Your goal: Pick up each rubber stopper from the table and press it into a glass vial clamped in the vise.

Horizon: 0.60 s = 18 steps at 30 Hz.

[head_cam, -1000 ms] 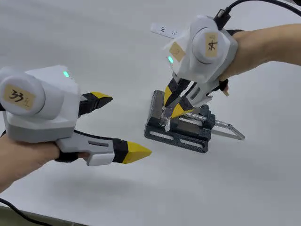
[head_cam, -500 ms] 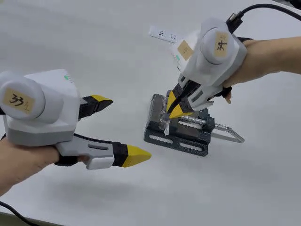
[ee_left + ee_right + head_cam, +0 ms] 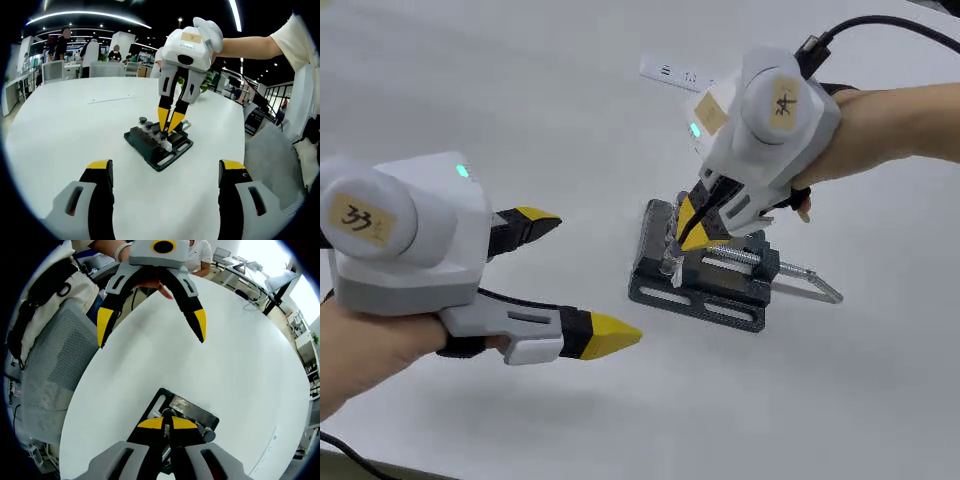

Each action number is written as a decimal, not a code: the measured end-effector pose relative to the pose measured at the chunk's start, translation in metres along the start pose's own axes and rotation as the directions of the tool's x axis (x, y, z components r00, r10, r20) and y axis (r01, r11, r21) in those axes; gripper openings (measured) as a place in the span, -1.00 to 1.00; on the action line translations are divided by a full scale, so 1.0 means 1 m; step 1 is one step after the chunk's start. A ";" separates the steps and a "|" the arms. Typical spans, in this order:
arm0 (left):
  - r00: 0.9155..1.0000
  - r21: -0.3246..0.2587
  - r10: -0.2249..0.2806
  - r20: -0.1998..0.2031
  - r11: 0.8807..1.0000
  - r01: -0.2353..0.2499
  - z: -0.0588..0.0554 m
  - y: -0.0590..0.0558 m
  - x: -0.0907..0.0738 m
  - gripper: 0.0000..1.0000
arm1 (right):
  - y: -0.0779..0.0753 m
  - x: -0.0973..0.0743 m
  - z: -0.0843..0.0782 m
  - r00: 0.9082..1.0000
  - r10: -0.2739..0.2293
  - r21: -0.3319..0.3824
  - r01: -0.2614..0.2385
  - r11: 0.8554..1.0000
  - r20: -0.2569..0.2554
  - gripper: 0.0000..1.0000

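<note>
A black vise (image 3: 705, 285) stands on the white table and clamps a row of glass vials (image 3: 670, 262). In the left gripper view two vials (image 3: 145, 123) at the far end of the vise (image 3: 172, 152) carry dark stoppers. My right gripper (image 3: 691, 228) is shut, its yellow tips together and pointing down right over a near vial; whether they touch its top is hidden. In its own view the tips (image 3: 168, 423) meet just above the vise (image 3: 192, 412). My left gripper (image 3: 578, 277) hovers open and holds nothing, to the left of the vise, its jaws wide apart (image 3: 165, 167).
A thin white strip (image 3: 670, 70) lies on the table behind the vise. The vise's screw handle (image 3: 810, 280) sticks out to the right. Office chairs, desks and people stand beyond the table's edge (image 3: 30, 100).
The right gripper's jaws have closed from slightly apart to shut and shifted a little over the vials. The left gripper has stayed about where it was.
</note>
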<state>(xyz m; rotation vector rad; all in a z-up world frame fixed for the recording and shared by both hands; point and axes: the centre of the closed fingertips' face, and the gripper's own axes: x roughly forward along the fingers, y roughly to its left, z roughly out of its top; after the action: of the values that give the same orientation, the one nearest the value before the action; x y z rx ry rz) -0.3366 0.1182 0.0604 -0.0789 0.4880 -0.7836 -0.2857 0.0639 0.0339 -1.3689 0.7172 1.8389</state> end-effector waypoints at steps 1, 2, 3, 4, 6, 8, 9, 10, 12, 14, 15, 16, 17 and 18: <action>1.000 0.000 0.000 0.000 1.000 0.000 0.000 0.000 0.000 0.71 | 0.000 -0.001 0.000 1.000 -0.001 0.003 0.001 1.000 0.001 -1.00; 1.000 -0.001 -0.001 0.000 1.000 0.001 0.000 0.000 0.000 0.71 | 0.000 -0.001 0.000 1.000 -0.001 0.002 0.001 1.000 0.001 -1.00; 1.000 -0.003 -0.003 -0.001 1.000 0.003 -0.001 0.000 0.000 0.71 | -0.001 -0.001 0.000 1.000 -0.005 0.002 0.005 1.000 0.000 -1.00; 1.000 -0.003 -0.004 -0.002 1.000 0.004 -0.001 0.000 0.001 0.70 | -0.001 -0.001 -0.001 1.000 -0.007 0.001 0.007 1.000 0.000 -1.00; 1.000 -0.004 -0.005 -0.001 1.000 0.005 -0.001 -0.001 0.001 0.70 | -0.002 -0.001 -0.001 1.000 -0.006 0.005 0.006 1.000 0.001 -1.00; 1.000 -0.004 -0.007 -0.002 1.000 0.007 -0.002 -0.001 0.001 0.70 | -0.001 0.000 -0.001 1.000 -0.007 0.004 0.007 1.000 0.000 -1.00; 1.000 -0.005 -0.006 -0.003 1.000 0.006 -0.002 -0.001 0.001 0.70 | -0.001 0.000 0.000 1.000 -0.008 0.004 0.008 1.000 0.001 -1.00; 1.000 -0.006 -0.006 -0.002 1.000 0.006 -0.003 -0.001 0.001 0.70 | -0.001 0.000 0.000 1.000 -0.005 0.007 0.005 1.000 0.002 -1.00; 1.000 -0.005 -0.005 -0.003 1.000 0.005 -0.003 -0.002 0.001 0.70 | -0.001 0.000 0.000 1.000 -0.008 -0.001 0.008 1.000 -0.002 -1.00; 1.000 -0.008 -0.004 -0.003 1.000 0.004 -0.003 -0.002 0.001 0.70 | -0.002 0.000 0.000 1.000 -0.010 -0.001 0.010 1.000 -0.004 -1.00; 1.000 -0.008 -0.004 -0.003 1.000 0.004 -0.003 -0.002 0.001 0.70 | -0.002 0.000 0.000 1.000 -0.009 -0.002 0.009 1.000 -0.006 -1.00; 1.000 -0.008 -0.003 -0.004 1.000 0.003 -0.003 -0.002 0.001 0.70 | -0.003 0.000 0.000 1.000 -0.007 -0.001 0.007 1.000 -0.009 -1.00; 1.000 -0.009 -0.003 -0.003 1.000 0.003 -0.003 -0.002 0.001 0.70 | -0.003 0.000 0.000 1.000 -0.007 0.002 0.007 1.000 -0.011 -1.00; 1.000 -0.011 -0.004 -0.003 1.000 0.004 -0.003 -0.003 0.001 0.70 | -0.002 0.001 -0.001 1.000 -0.007 0.005 0.007 1.000 -0.016 -1.00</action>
<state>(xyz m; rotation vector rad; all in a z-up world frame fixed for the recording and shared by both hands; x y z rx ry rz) -0.3394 0.1154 0.0582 -0.0888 0.4954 -0.7849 -0.2837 0.0650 0.0332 -1.3821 0.7238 1.8220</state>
